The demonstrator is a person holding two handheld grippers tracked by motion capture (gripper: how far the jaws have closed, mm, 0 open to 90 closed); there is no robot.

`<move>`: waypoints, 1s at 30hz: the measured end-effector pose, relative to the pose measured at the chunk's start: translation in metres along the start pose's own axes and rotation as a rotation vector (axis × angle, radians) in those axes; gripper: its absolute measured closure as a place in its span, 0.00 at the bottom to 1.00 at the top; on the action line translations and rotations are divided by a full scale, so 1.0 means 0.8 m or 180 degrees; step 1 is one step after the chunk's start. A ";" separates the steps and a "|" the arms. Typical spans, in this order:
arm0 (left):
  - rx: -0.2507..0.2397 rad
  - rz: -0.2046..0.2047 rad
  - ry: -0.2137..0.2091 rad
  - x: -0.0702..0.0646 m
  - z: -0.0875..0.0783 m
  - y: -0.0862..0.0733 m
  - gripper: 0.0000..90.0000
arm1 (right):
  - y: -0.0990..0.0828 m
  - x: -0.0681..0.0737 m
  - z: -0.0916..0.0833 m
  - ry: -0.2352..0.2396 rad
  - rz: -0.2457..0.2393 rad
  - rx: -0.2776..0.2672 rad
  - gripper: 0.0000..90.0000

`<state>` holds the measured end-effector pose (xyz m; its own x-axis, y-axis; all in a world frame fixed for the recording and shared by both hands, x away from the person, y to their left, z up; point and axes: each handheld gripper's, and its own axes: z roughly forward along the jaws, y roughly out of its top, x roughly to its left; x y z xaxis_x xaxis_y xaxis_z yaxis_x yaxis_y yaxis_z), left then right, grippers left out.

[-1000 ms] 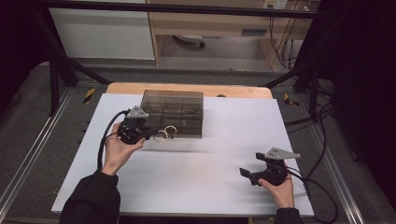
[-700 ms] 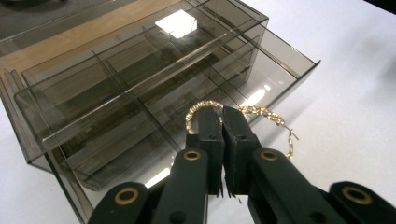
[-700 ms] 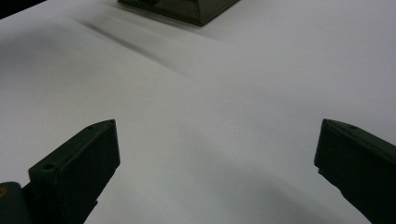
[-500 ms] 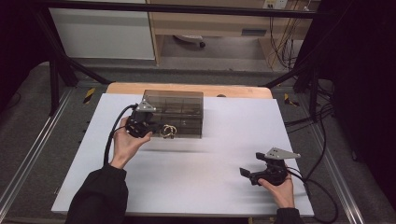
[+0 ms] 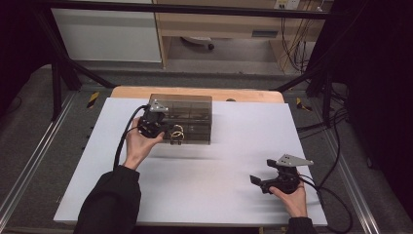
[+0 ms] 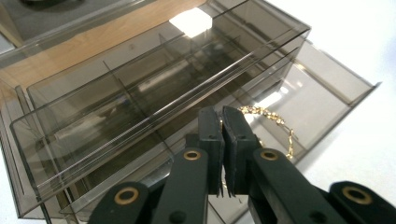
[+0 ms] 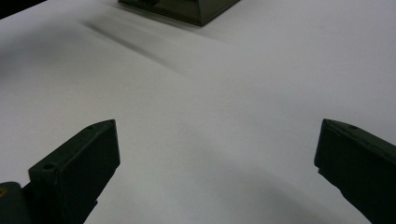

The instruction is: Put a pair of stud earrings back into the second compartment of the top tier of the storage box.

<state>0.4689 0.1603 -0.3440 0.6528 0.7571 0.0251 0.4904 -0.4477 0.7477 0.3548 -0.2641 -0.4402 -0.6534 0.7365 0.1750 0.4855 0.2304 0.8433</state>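
Observation:
A smoked clear plastic drawer box (image 5: 189,111) stands at the back of the white table (image 5: 229,146). In the left gripper view the box (image 6: 140,102) has a low drawer (image 6: 322,84) pulled out. My left gripper (image 5: 167,129) is at the box's front left, shut on a gold chain (image 5: 178,132). In its own view the left gripper (image 6: 223,119) pinches the gold chain (image 6: 268,115), which loops over the open drawer. My right gripper (image 5: 257,181) rests at the front right, open. In its own view the right gripper (image 7: 217,149) has only bare table between its jaws.
A wooden board (image 5: 243,95) sticks out behind the white sheet. Black cables (image 5: 124,139) trail from the left gripper. Metal frame rails (image 5: 29,165) run along both sides of the table, with more cables (image 5: 331,122) at the right.
The left hand has moved right and toward the box, carrying the gold chain up to the open drawer. The right hand has stayed still.

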 end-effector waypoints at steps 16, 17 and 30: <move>0.0162 -0.0007 0.0035 -0.001 0.032 -0.014 0.96 | 0.000 0.000 -0.001 -0.0001 -0.0006 -0.0004 0.01; 0.0169 0.0002 0.0024 -0.001 0.033 -0.014 0.96 | 0.000 0.000 -0.001 -0.0001 -0.0007 -0.0003 0.01; 0.0024 -0.0003 0.0028 -0.003 0.016 -0.013 0.79 | 0.000 0.000 -0.001 -0.0005 -0.0006 0.0000 0.01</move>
<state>0.4698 0.1572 -0.3608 0.6473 0.7616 0.0304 0.4952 -0.4505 0.7428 0.3546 -0.2645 -0.4399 -0.6536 0.7369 0.1726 0.4843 0.2319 0.8436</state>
